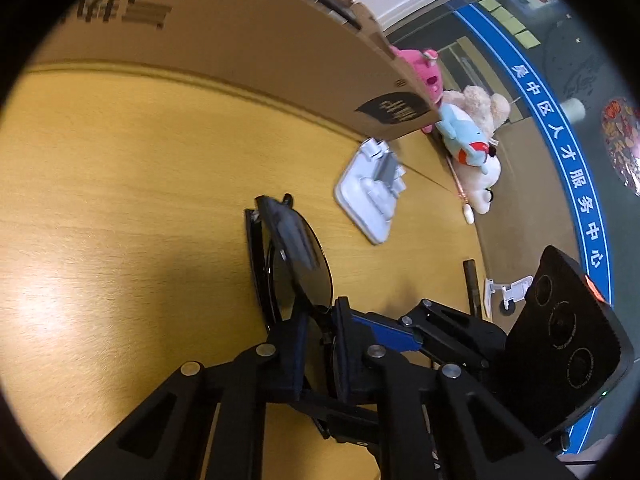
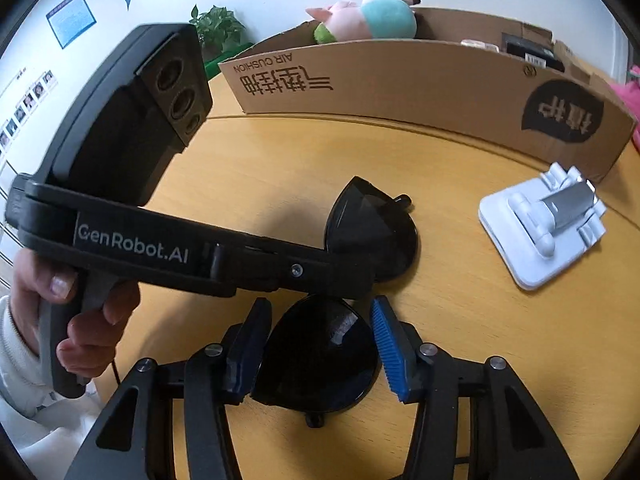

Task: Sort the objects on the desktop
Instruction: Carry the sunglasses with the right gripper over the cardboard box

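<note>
The sorting looks only partly done. The cardboard box (image 2: 420, 80) at the back of the table (image 2: 280, 168) already holds some things: a plush toy (image 2: 368, 20) pokes over its rim, and a few dark flat items lie toward its far end (too small to name). Still out on the table are the sunglasses (image 2: 360, 232) and a white phone stand (image 2: 540, 228), which lies near the box's corner and well apart from both tools.

The sunglasses are the item in hand. The left hand-held gripper (image 1: 316, 344) is clenched on them at about the bridge between the two dark lenses, its fingers pressed to the frame from either side. From the left wrist view the glasses seem tilted up on edge, though whether they are clear of the table I cannot tell. The right hand-held gripper (image 2: 320, 348) is spread wide, its blue pads (image 2: 390, 348) standing either side of the near lens without touching it.

More soft toys (image 1: 472, 132) sit past the table's edge by the box; whether they belong to the job is unclear. By my reading, the sunglasses and then the phone stand remain to be put away.
</note>
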Action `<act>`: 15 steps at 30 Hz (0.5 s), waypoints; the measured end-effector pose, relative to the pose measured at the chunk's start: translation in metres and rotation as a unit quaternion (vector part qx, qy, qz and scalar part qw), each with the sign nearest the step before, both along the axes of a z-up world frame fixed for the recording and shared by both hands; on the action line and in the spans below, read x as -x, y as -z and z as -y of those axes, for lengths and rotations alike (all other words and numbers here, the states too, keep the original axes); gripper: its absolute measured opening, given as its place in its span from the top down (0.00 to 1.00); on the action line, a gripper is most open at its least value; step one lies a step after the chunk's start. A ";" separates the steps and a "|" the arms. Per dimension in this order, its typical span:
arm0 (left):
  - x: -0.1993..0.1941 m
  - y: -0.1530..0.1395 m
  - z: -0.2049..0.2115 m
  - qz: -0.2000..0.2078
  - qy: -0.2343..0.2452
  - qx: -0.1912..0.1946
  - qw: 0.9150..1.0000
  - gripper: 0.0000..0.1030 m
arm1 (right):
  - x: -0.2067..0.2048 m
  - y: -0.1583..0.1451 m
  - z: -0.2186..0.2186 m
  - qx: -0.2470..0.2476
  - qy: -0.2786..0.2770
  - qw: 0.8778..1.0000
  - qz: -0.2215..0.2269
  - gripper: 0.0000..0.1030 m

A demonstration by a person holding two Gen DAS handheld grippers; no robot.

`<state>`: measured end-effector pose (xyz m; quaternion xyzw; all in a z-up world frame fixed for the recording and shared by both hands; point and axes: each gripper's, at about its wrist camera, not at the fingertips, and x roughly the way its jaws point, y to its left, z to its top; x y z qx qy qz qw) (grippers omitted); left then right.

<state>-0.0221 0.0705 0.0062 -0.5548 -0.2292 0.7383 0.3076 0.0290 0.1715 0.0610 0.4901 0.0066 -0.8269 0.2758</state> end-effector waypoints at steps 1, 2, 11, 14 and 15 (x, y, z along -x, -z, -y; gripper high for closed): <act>-0.001 -0.008 0.000 -0.010 0.002 -0.001 1.000 0.90 | -0.003 -0.007 0.000 0.005 0.001 1.000 -0.006 0.57; -0.002 -0.017 0.001 -0.023 0.000 0.001 1.000 0.91 | -0.003 -0.015 0.001 0.012 0.005 1.000 -0.015 0.59; 0.020 -0.145 0.009 -0.178 0.016 0.035 0.983 0.92 | 0.032 -0.109 0.012 0.027 0.031 0.991 -0.125 0.73; 0.034 -0.189 0.008 -0.231 0.021 0.043 0.972 0.92 | 0.047 -0.147 0.010 0.032 0.036 0.985 -0.164 0.74; 0.040 -0.206 0.007 -0.247 0.023 0.043 0.968 0.92 | 0.053 -0.163 0.007 0.029 0.037 0.982 -0.182 0.74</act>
